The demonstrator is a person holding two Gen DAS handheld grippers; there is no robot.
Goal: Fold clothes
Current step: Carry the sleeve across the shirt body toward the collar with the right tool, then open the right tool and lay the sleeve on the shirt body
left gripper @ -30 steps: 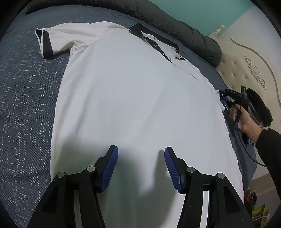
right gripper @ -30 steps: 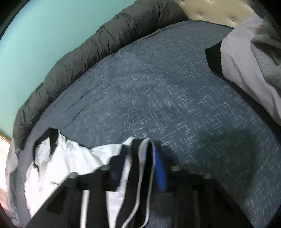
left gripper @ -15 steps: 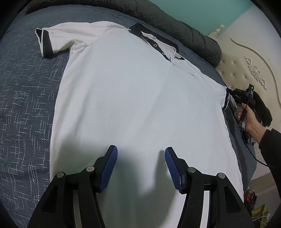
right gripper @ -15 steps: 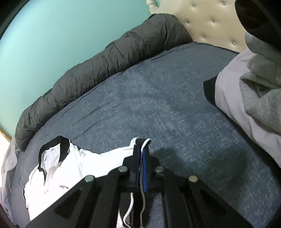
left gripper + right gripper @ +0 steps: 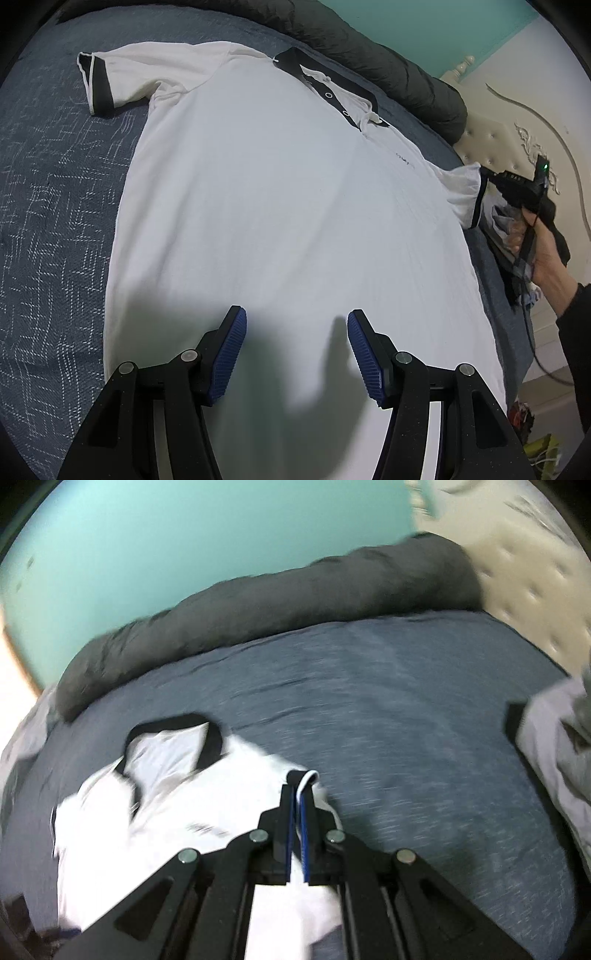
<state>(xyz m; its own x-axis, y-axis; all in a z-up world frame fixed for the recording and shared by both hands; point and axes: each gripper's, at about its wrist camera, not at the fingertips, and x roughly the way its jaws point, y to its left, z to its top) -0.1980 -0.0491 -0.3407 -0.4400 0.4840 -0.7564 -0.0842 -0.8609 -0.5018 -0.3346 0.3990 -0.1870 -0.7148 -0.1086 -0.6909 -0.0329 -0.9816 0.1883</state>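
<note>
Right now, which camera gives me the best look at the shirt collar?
The left wrist view. There the collar lies sharp and whole, black with its buttoned opening, at the far end of the white shirt. The right wrist view shows the collar too, but blurred by motion and partly crumpled.

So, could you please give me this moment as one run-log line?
polo shirt: flat on bed | right tongs: shut on sleeve cuff, lifted | left tongs: open above hem, holding nothing

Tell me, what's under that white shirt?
The shirt lies flat on a blue bedspread, which shows on either side of it. Whatever might lie beneath its middle is covered. One sleeve is lifted, pinched in the right gripper.
</note>
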